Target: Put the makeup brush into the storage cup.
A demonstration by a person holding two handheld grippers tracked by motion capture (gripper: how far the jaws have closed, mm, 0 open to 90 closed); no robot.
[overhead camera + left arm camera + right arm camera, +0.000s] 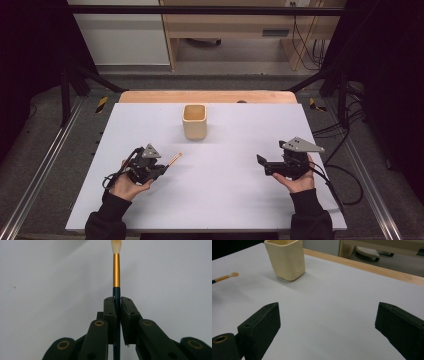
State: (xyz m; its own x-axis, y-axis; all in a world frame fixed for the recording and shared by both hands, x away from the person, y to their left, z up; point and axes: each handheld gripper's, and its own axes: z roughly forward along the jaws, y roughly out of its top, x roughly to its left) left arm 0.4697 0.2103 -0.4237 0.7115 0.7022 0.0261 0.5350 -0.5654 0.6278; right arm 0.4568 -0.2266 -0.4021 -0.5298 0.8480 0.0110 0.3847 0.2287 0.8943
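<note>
While the high view sets the brush (173, 160) as a thin sliver left of centre on the white tabletop (225, 175), the left gripper (117, 302) view details it: dark handle clamped between the jaws, gold collar, pale bristle tip pointing away toward the cream cup (194, 121). Right gripper (327, 322) gapes wide, holding nothing.

The table (225, 190) is lit evenly from above and looks bright, while the room around it is dark, almost black at both sides. The cup (194, 121) throws only a soft, short shadow. In the right gripper view the brush (224, 278) is a little blurred. There is no strong glare.
</note>
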